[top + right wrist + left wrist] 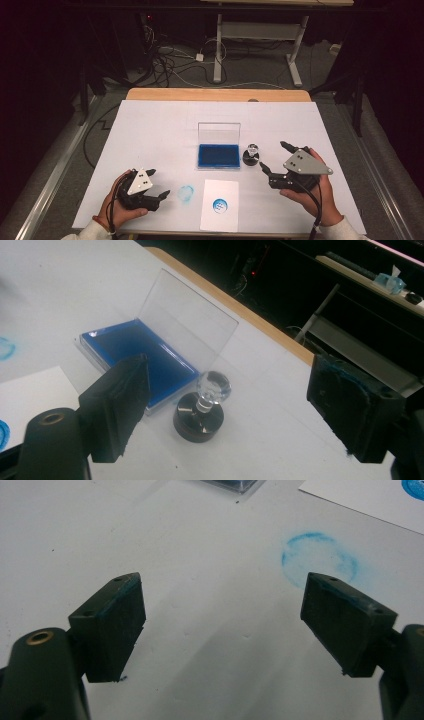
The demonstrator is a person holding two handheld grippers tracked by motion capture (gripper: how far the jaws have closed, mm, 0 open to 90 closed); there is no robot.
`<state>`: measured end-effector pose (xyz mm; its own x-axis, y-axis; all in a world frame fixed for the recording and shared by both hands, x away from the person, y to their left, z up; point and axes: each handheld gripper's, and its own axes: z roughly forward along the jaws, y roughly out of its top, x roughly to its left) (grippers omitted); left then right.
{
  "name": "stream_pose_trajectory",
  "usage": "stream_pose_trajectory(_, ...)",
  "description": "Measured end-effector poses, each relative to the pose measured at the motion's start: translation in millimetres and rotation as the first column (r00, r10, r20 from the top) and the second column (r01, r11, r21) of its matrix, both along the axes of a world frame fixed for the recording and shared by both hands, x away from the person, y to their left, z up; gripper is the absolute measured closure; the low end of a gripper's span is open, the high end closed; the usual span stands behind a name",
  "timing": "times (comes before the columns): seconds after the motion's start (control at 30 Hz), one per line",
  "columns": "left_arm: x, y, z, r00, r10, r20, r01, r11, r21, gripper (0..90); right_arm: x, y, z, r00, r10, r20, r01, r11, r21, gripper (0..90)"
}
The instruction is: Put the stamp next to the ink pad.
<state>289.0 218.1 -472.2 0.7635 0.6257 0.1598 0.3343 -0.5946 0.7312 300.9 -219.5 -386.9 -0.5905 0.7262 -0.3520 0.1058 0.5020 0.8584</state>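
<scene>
1. The stamp (202,407), a round dark base with a clear knob handle on top, stands upright on the desk (150,130) just ahead of the right hand-held gripper (274,156), between its spread jaws in the right gripper view and untouched.
2. Touching or just beside the stamp, on the far side from that gripper's right jaw, lies the ink pad (135,352): a flat blue rectangle in a clear plastic case, its transparent lid raised.
3. A white paper card (220,202) bearing a round blue print lies between the two grippers.
4. A smudged blue ring (319,557) marks the matte white desk just ahead of the left hand-held gripper (159,182), whose jaws stand wide apart, empty.
5. Both hands rest low, grippers angled inward.
</scene>
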Motion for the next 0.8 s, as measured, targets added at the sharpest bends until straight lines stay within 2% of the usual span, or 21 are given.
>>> stream_pose_trajectory(0.33,0.1,0.2,-0.2,1.0000,0.001,0.000,-0.001,1.0000,0.002,17.8,-7.7,-10.8,-9.8,0.9998,0.007,0.017,-0.007,1.0000,-0.006,17.9)
stream_pose_trajectory(0.5,0.1,0.0,-0.3,1.0000,0.001,-0.001,-0.001,1.0000,0.003,17.8,-10.6,-16.2,-15.9,0.9999,0.013,0.008,-0.013,0.9999,-0.006,17.8)
stream_pose_trajectory(0.7,-0.6,0.0,0.6,1.0000,0.001,0.004,-0.001,1.0000,0.003,17.8,-16.3,-25.2,-26.3,0.9995,0.024,0.020,-0.024,0.9996,0.013,17.8)
stream_pose_trajectory(0.77,-0.3,0.1,0.5,1.0000,0.002,0.002,-0.002,1.0000,0.003,17.8,-18.6,-28.2,-31.2,0.9994,0.033,0.010,-0.033,0.9991,0.027,17.8)
stream_pose_trajectory(0.8,-0.4,-0.1,0.4,1.0000,0.001,0.003,-0.001,1.0000,0.005,17.8,-19.3,-28.8,-32.9,0.9993,0.037,0.011,-0.037,0.9991,0.019,17.8)
